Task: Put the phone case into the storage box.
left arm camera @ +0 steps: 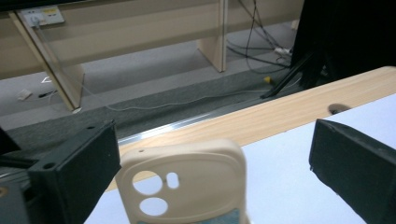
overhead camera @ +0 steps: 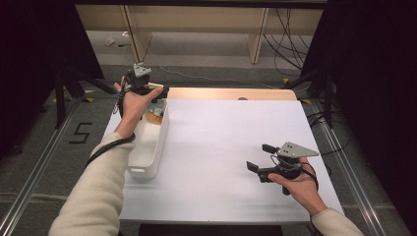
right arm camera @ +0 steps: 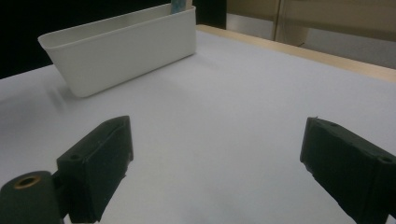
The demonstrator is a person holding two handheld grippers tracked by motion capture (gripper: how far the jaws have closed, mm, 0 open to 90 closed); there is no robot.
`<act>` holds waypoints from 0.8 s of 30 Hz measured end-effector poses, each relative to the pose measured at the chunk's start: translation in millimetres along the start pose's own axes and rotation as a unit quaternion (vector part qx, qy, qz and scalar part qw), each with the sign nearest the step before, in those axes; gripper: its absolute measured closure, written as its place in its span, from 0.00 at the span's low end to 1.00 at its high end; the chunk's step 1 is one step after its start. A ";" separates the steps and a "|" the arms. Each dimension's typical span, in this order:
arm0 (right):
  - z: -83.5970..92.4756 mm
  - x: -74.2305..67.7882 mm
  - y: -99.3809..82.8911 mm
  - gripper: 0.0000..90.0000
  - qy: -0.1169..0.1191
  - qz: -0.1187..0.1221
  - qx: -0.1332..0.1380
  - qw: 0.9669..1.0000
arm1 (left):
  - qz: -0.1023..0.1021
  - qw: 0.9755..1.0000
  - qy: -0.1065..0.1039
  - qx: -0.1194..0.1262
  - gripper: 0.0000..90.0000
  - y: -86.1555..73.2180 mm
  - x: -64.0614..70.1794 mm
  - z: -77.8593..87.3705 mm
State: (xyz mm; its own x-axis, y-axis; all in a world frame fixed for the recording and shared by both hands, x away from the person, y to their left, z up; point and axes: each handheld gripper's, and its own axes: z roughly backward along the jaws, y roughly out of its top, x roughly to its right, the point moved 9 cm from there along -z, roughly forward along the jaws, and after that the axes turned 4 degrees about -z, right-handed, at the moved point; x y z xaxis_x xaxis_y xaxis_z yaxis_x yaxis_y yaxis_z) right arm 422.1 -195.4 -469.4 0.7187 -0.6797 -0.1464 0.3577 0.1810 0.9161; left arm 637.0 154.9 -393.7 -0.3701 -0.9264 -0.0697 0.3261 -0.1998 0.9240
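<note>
A cream phone case (left arm camera: 182, 179) with camera cut-outs stands upright in the left gripper view, with something blue at its lower edge. My left gripper (left arm camera: 212, 154) is open around it. The left jaw is close beside the case and the right jaw is well clear of it. From above, that left gripper (overhead camera: 158, 96) hovers over the far end of a long white bin (overhead camera: 147, 147), where cream and blue items (overhead camera: 156, 112) lie. My right gripper (overhead camera: 259, 156) is open above the white tabletop, with nothing between its jaws (right arm camera: 217, 140).
The white bin (right arm camera: 121, 46) sits along the table's left edge, with a blue item (right arm camera: 177, 5) sticking up at its far end. A wooden strip (overhead camera: 221, 93) with a small hole borders the far side of the white sheet (overhead camera: 221, 137). Cables and tripod legs lie on the floor beyond.
</note>
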 end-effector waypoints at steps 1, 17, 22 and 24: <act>0.0 0.0 0.0 0.11 0.000 0.000 0.000 1.000 | 0.001 1.000 -0.001 0.002 0.03 0.4 1.3 1.9; 0.2 -0.2 0.3 0.11 -0.002 0.002 0.000 1.000 | 0.001 1.000 -0.016 0.017 0.06 -3.1 15.8 28.9; 0.0 -0.3 0.2 0.11 -0.002 0.002 -0.001 1.000 | -0.003 1.000 -0.021 0.020 0.06 -6.6 18.5 37.0; 0.0 -0.3 0.3 0.11 -0.002 0.002 -0.001 1.000 | -0.001 0.999 -0.023 0.022 0.06 -7.5 19.4 40.5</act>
State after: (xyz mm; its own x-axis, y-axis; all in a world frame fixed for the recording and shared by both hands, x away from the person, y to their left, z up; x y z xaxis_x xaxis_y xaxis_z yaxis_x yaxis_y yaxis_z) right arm 422.0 -195.2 -469.1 0.7172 -0.6824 -0.1413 0.3563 0.1847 0.9159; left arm 592.2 151.4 -386.7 -0.4101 -0.9104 -0.0555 0.2869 -0.1865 0.9396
